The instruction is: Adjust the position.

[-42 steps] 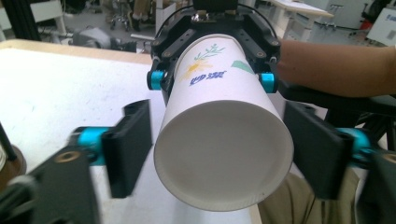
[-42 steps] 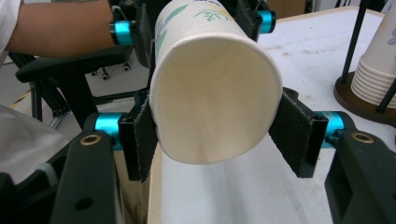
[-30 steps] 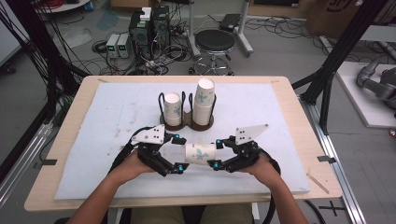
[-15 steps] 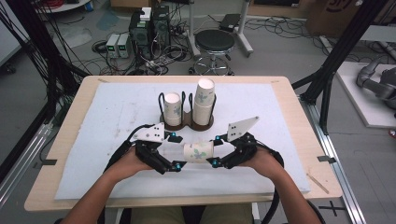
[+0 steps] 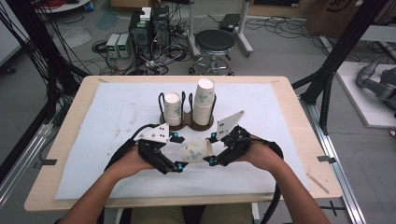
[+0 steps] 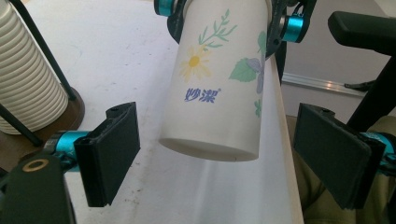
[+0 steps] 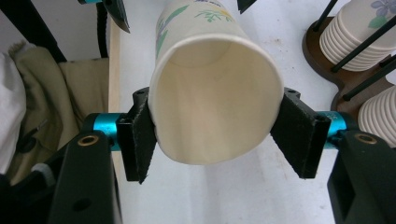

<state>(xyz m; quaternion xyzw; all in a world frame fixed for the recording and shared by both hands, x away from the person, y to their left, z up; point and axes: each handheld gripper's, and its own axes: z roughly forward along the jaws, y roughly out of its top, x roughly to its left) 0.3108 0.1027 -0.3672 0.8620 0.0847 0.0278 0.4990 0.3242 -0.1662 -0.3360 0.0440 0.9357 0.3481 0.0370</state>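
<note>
A flower-printed paper cup (image 5: pixel 196 151) lies sideways in the air just above the white mat, between the two grippers. My right gripper (image 5: pixel 211 150) is shut on it near the rim; in the right gripper view both pads press the cup (image 7: pixel 215 107) beside its open mouth, the right gripper (image 7: pixel 219 135) squeezing it slightly oval. My left gripper (image 5: pixel 179 153) stands open around the cup's base. In the left gripper view the cup (image 6: pixel 217 84) hangs bottom-first between the jaws of the left gripper (image 6: pixel 224 154), with a gap on each side.
A wooden holder (image 5: pixel 187 122) with black wire posts stands just beyond the grippers. It carries a short stack of cups (image 5: pixel 172 108) on the left and a taller stack (image 5: pixel 204 100) on the right. The white mat (image 5: pixel 93 140) covers most of the table.
The right gripper has rolled, tipping its grey plate up, and has drawn slightly left and forward with the cup. The left gripper has barely moved.
</note>
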